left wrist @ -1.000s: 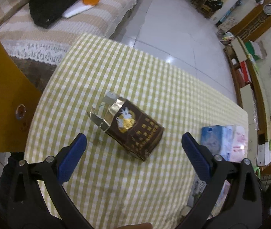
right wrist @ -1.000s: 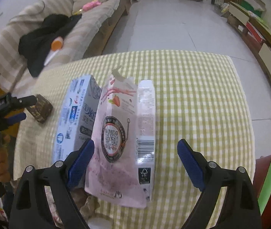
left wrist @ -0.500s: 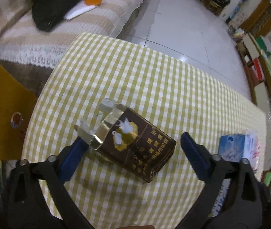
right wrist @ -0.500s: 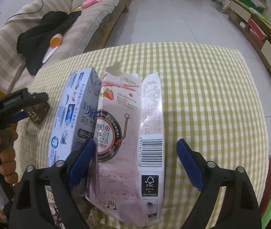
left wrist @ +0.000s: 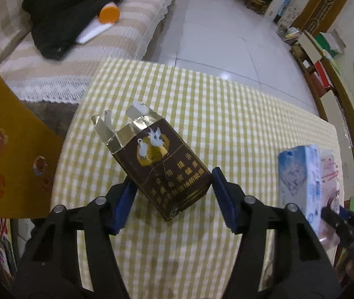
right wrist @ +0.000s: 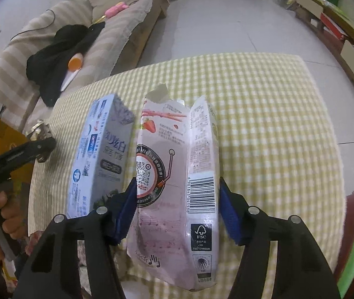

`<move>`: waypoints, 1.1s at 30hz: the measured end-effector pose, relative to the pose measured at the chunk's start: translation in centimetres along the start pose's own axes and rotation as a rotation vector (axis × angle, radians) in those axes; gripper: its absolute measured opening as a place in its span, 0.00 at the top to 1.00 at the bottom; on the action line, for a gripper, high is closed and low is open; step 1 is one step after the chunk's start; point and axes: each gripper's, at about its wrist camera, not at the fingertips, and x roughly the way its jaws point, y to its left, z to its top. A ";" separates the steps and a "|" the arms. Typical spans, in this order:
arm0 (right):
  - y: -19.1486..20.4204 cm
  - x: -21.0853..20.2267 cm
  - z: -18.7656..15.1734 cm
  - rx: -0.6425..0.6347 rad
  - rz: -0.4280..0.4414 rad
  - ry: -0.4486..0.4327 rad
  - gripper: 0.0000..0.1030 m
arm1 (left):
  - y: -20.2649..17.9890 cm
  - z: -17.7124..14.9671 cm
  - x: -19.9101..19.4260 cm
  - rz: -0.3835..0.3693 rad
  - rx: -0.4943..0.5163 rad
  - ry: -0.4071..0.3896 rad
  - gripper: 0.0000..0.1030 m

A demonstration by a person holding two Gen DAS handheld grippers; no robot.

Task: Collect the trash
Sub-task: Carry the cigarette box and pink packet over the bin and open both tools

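Note:
My left gripper (left wrist: 174, 196) is shut on a brown cigarette pack (left wrist: 162, 164) with a torn foil top and holds it tilted above the checked tablecloth (left wrist: 239, 124). My right gripper (right wrist: 178, 206) is shut on a pink strawberry snack box (right wrist: 177, 174), its blue pads pressing both sides. A blue-white toothpaste box (right wrist: 99, 159) lies right beside the pink box on its left. The two boxes also show in the left wrist view (left wrist: 299, 179). The left gripper and the pack (right wrist: 39, 132) appear at the left edge of the right wrist view.
A striped sofa (right wrist: 117, 37) with black clothing (left wrist: 69, 12) and an orange-capped bottle (left wrist: 102, 22) stands beyond the table. A yellow board (left wrist: 4, 149) is at the table's left edge. Low shelves (left wrist: 326, 74) line the right wall across a tiled floor (left wrist: 216, 35).
My left gripper closed on the cigarette pack and lifted its end off the cloth. My right gripper closed on the pink snack box, which was lying between open jaws.

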 end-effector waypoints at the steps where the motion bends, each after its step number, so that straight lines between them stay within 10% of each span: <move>1: -0.2 -0.4 0.0 0.002 0.000 -0.005 0.43 | -0.1 0.0 -0.6 -0.005 0.006 -0.005 0.44; 33: -4.7 -20.0 -6.1 0.064 0.016 -0.239 0.43 | -13.4 -5.7 -15.9 -0.281 0.340 -0.084 0.44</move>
